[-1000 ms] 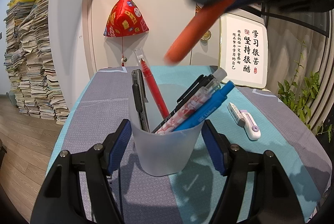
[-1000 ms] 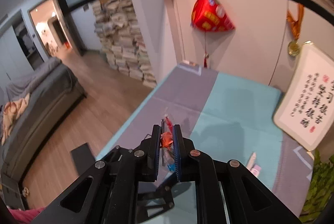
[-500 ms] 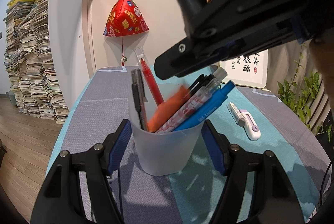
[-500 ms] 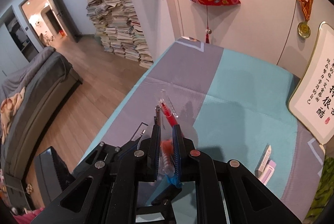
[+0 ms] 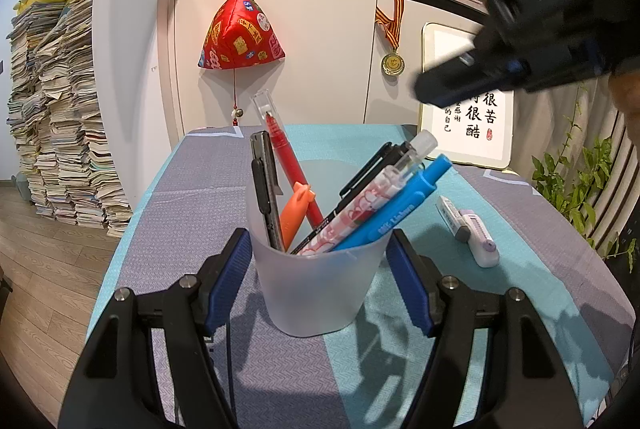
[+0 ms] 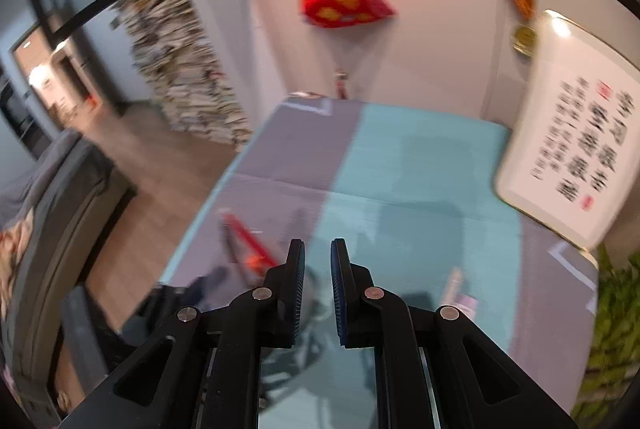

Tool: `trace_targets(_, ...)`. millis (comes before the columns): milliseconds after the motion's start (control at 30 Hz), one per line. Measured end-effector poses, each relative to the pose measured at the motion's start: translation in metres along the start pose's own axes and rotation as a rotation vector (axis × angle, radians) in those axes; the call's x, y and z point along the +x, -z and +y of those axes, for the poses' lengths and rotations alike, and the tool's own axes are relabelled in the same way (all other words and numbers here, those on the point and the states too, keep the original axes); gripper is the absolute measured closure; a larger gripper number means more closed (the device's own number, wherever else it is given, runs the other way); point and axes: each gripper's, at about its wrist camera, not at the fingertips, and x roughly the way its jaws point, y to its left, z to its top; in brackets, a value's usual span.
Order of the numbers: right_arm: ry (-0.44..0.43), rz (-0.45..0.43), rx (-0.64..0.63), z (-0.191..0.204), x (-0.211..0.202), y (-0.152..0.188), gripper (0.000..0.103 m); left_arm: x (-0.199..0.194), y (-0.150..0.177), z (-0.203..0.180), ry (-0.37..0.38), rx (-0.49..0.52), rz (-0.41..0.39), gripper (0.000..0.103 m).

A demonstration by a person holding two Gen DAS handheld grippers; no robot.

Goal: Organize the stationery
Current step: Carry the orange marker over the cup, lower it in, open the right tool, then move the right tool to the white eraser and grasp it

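Left wrist view: the frosted cup [image 5: 316, 281] is clamped upright on the tabletop [image 5: 192, 197] by the left gripper [image 5: 320, 277]. The right gripper [image 6: 318, 293], nearly together and empty, should be lowered squarely over the eraser [image 5: 468, 229], which lies right of the cup.

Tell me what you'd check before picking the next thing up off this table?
1. Cup held by left gripper: ok, pads press on both sides.
2. Orange pen inside the cup: ok.
3. Right gripper free: ok, nothing between its nearly closed jaws.
4. Leftovers in the open: ok, grey-tipped stick and white-and-lilac case lie on the cloth beside the cup.
5. Right wrist view sharp: not ok, blurred.
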Motion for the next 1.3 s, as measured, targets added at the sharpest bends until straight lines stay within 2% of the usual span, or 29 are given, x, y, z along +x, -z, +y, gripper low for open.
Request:
trace_targets(133,0.070,0.038,0.075,-0.035,0.008,0.010,0.090,0.000,0.000,0.000,0.000,0.000,0.000,0.034)
trace_targets(200,0.134,0.080,0.113,-0.056,0.018,0.022,0.090,0.000,0.000,0.000,0.000,0.000,0.000,0.034)
trace_targets(333,0.166,0.156,0.213,-0.089,0.036,0.048,0.068,0.000,0.000,0.000,0.000,0.000,0.001,0.033)
trace_targets(433,0.176,0.181,0.259,-0.105,0.043,0.059,0.068,0.000,0.000,0.000,-0.001,0.000,0.001,0.033)
trace_targets(567,0.174,0.172,0.280,-0.113,0.044,0.060,0.068,0.001,0.000,0.000,0.000,0.000,0.001,0.033)
trace_targets(800,0.149,0.149,0.293,-0.112,0.054,0.039,0.068,0.001,0.001,0.000,-0.001,-0.001,0.006,0.033)
trace_targets(1100,0.163,0.199,0.261,-0.100,0.085,0.025,0.068,0.001,0.002,0.000,-0.001,-0.001,0.007,0.033)
trace_targets(1200,0.126,0.219,0.251,-0.095,0.088,0.028,0.068,0.001,0.001,0.000,-0.001,-0.001,0.007,0.033)
trace_targets(1267,0.045,0.210,0.236,-0.089,0.083,0.029,0.068,0.001,0.001,0.000,-0.001,-0.001,0.007,0.033)
trace_targets(1300,-0.044,0.204,0.233,-0.086,0.078,0.030,0.068,0.001,0.002,0.000,-0.002,-0.001,0.007,0.033)
